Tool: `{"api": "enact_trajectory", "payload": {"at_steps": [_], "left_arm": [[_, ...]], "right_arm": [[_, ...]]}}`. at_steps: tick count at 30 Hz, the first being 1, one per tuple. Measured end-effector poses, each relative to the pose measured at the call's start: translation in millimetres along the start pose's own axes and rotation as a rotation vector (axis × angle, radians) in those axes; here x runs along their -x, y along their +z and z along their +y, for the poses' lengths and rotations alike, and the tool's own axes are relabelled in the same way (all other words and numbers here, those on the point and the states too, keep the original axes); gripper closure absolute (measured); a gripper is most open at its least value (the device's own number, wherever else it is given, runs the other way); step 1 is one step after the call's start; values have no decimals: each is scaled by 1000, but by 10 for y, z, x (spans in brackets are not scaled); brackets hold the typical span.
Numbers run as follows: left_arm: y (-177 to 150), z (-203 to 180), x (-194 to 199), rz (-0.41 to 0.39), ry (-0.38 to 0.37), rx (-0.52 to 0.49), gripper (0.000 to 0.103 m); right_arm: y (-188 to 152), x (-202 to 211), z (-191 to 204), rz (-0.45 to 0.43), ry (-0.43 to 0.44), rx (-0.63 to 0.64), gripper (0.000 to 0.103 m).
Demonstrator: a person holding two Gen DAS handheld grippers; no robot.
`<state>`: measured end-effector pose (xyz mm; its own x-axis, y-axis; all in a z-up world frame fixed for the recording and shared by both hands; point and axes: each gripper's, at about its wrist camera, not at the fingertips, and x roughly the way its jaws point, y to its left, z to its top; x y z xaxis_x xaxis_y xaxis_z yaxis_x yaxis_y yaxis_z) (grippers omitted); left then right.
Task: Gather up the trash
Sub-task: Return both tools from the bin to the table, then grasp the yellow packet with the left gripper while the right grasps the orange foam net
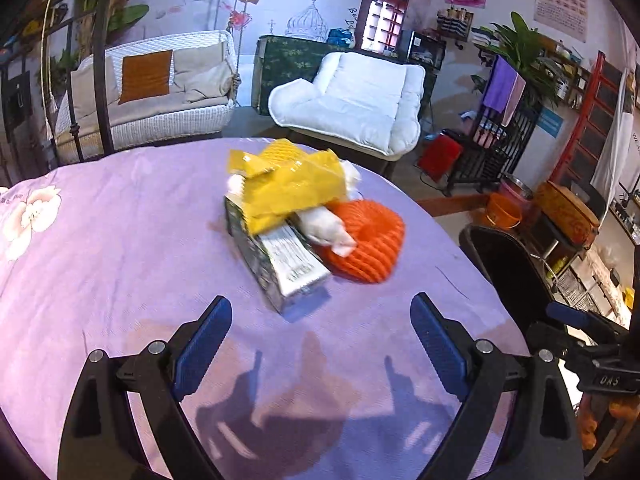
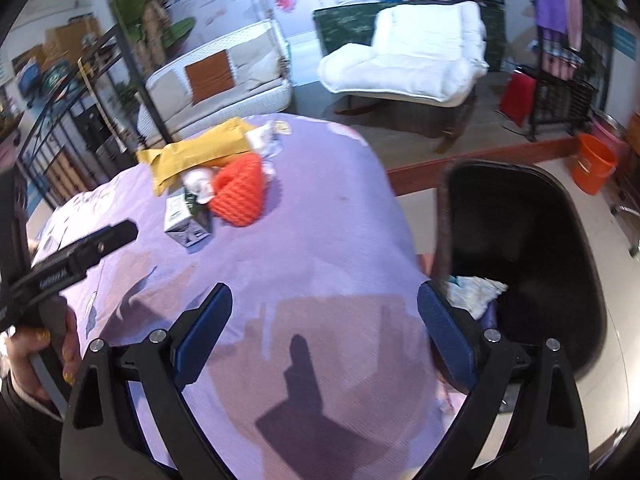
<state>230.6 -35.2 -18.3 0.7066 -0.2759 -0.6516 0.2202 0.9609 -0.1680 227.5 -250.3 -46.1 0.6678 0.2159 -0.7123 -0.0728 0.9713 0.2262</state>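
A pile of trash lies on the purple tablecloth (image 1: 120, 248): a yellow wrapper (image 1: 288, 186), a white crumpled tissue (image 1: 326, 226), an orange foam fruit net (image 1: 368, 240) and a small grey carton (image 1: 280, 268). My left gripper (image 1: 320, 344) is open and empty, just short of the carton. In the right wrist view the same pile shows further off, with the yellow wrapper (image 2: 200, 152), orange net (image 2: 240, 192) and carton (image 2: 184, 220). My right gripper (image 2: 324, 336) is open and empty over the table's near right edge, beside a black bin (image 2: 532, 264) holding crumpled paper (image 2: 472, 290).
The black bin (image 1: 504, 264) stands off the table's right edge. A white armchair (image 1: 356, 100), a wicker sofa (image 1: 152, 92), an orange bucket (image 2: 592, 164) and a metal rack (image 1: 492, 148) stand beyond the table. The left gripper's body (image 2: 72, 256) shows at the left of the right wrist view.
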Motion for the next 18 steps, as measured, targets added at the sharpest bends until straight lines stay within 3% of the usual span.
{"api": "enact_trajectory", "payload": {"at_steps": [7,18], "left_arm": [[310,338,-233,20,-65,15,13],[664,569,-734,54,-191,97,13]], "right_arm": [[214,-223,240,34,58,63,10],[347,-446,381,58,41,99,10]]}}
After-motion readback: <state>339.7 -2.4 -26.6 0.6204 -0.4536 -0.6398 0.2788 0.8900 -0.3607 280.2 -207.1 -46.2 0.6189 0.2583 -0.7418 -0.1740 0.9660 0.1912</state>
